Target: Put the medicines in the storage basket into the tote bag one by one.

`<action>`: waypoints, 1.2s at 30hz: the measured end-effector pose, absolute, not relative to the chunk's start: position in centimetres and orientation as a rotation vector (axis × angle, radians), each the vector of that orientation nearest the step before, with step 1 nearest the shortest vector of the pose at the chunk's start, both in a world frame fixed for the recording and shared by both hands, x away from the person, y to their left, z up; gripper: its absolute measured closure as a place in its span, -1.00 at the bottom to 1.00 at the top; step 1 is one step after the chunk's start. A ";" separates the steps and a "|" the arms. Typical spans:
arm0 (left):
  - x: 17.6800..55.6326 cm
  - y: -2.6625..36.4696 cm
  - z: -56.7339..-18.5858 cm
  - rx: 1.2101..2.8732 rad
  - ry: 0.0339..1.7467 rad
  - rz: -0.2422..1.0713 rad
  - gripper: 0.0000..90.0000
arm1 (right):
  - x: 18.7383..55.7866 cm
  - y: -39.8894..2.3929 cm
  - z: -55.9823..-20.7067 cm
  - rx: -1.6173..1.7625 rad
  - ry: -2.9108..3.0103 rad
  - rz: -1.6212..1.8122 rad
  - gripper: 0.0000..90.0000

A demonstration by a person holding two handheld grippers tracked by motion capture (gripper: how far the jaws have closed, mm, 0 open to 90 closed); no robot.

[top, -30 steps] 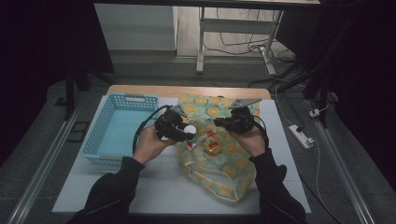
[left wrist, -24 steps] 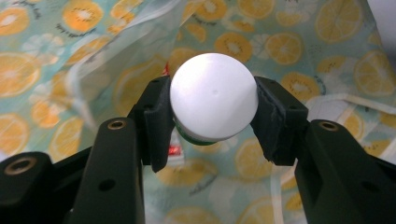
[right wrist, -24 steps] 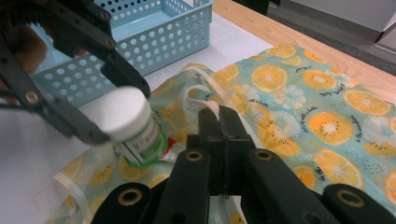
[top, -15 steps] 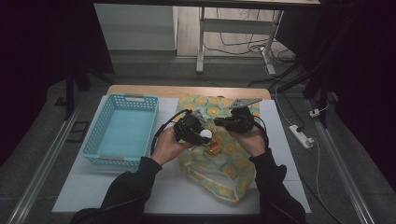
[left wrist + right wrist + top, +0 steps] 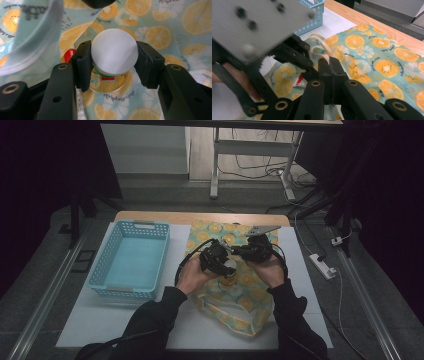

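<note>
A fabric bag (image 5: 239,296) printed with orange slices lies on the white table top. My left gripper (image 5: 221,263) is over the bag's mouth, shut on a small clear bottle with a white cap (image 5: 114,51); both pads (image 5: 83,63) press the cap's sides. The bottle has a green band and a red label below the cap. My right gripper (image 5: 329,62) is shut on the bag's white strap (image 5: 321,52) and lifts that edge. In the right gripper view the left gripper's grey plate (image 5: 257,25) looms at upper left. A red-and-white packet (image 5: 299,81) lies inside the bag.
A light blue plastic basket (image 5: 131,260) stands left of the bag. A blurred clear plastic thing (image 5: 32,37) lies at the upper left of the left gripper view. The wooden table edge (image 5: 362,18) runs behind the bag. A power strip (image 5: 322,266) lies on the floor at right.
My left gripper has carried the white-capped bottle rightward from beside the basket to the bag's mouth, and lower. The right gripper has kept still on the strap.
</note>
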State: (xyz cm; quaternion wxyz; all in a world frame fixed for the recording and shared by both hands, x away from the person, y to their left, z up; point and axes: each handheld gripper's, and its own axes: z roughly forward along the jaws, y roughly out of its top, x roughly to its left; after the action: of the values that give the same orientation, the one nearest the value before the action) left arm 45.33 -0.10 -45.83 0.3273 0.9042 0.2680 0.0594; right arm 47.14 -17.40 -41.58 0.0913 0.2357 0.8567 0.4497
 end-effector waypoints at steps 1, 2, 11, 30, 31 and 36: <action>45.5 -0.2 -46.0 2.373 0.705 0.155 0.12 | 47.1 -17.4 -41.6 0.700 2.545 1.335 1.00; 45.6 -0.3 -46.1 2.375 0.707 0.159 0.12 | 47.1 -17.4 -41.6 0.699 2.545 1.337 1.00; 46.3 -0.5 -46.8 2.352 0.744 0.141 0.10 | 47.2 -17.5 -41.5 0.701 2.543 1.339 1.00; 44.5 1.8 -45.2 2.248 0.743 0.020 -0.77 | 47.1 -17.7 -41.5 0.696 2.547 1.342 1.00; 44.4 1.9 -45.2 2.241 0.734 0.005 -0.82 | 47.1 -17.6 -41.5 0.697 2.546 1.343 1.00; 43.5 2.7 -45.1 2.226 0.706 -0.020 -0.93 | 47.1 -17.7 -41.4 0.693 2.547 1.342 1.00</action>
State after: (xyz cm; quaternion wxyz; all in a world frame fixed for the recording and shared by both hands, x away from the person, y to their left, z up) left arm 43.55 2.74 -45.10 0.3922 0.8769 0.2779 -0.0079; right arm 47.07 -17.65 -41.41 0.0900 0.2332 0.8566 0.4513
